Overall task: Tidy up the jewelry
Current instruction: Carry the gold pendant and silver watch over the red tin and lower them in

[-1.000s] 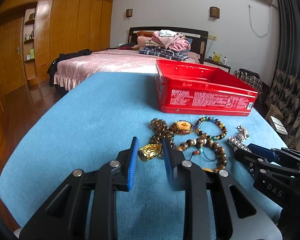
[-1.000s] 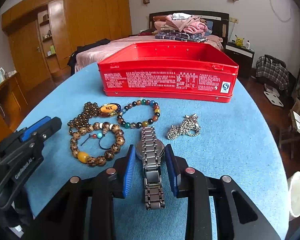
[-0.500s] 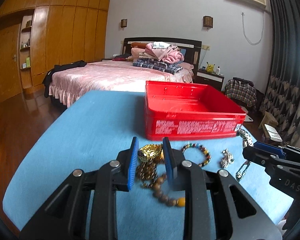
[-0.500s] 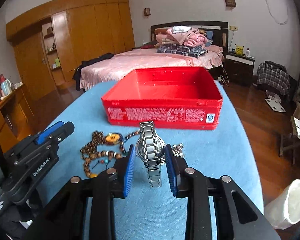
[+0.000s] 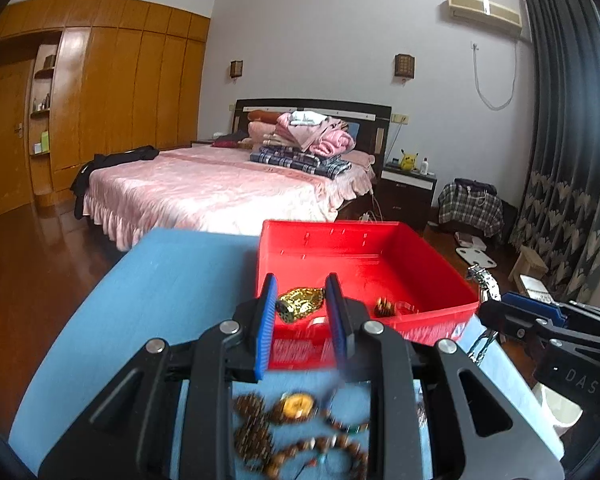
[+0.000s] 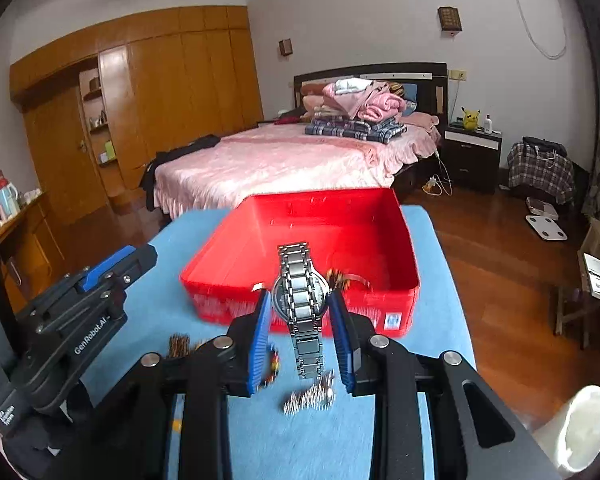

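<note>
My left gripper [image 5: 301, 307] is shut on a gold ornament [image 5: 300, 304] and holds it in the air over the near wall of the open red tin [image 5: 364, 256]. My right gripper [image 6: 301, 307] is shut on a silver metal watch [image 6: 300, 296], held upright just before the red tin [image 6: 312, 232]. The right gripper [image 5: 496, 312] with the watch also shows in the left wrist view. Bead bracelets and a pendant [image 5: 296, 408] lie on the blue table below. A silver chain [image 6: 310, 396] lies under the watch.
The blue cloth table [image 5: 160, 300] drops off to wooden floor on all sides. The left gripper body [image 6: 72, 320] fills the left of the right wrist view. A small item [image 5: 384, 306] lies inside the tin. A white cup [image 6: 580, 424] sits at lower right.
Both grippers have lifted their pieces off the table and carried them forward and up to the red tin. The remaining jewelry now lies below and behind the fingers.
</note>
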### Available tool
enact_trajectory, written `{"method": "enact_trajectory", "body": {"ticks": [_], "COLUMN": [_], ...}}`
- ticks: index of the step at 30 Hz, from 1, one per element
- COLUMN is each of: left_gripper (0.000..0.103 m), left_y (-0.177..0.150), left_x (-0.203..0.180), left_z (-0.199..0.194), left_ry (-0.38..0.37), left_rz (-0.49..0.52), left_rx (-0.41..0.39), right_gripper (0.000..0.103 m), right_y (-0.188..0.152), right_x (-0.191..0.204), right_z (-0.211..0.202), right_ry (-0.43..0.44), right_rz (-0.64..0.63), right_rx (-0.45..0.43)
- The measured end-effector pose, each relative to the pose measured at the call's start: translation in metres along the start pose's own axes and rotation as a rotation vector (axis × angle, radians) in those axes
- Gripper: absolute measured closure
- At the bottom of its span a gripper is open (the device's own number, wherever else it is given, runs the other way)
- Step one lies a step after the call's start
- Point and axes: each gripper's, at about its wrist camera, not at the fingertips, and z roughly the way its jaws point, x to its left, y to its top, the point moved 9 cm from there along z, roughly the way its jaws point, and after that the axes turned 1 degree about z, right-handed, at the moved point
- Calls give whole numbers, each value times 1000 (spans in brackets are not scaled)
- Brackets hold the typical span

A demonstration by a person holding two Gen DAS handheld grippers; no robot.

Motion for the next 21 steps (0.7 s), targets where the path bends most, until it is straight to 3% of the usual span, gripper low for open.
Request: {"method": "enact_trajectory", "body": {"ticks": [10, 15, 21], "left_gripper": [80, 80, 80], "left_y": [44, 39, 24], "left_x": [-23, -24, -25], "left_z": [56, 93, 120], "left_ry": [-44, -54, -54], "left_rz": [16, 17, 41], "left_rx": [-4, 51, 98], "right_gripper": [74, 74, 74], "right_y": [51, 57, 40], "right_x": [-18, -28, -40], "right_z": [42, 69, 96], "right_ry": [2, -15, -25], "right_rz": [26, 21, 31], "right_rx": [-51, -23, 29]}}
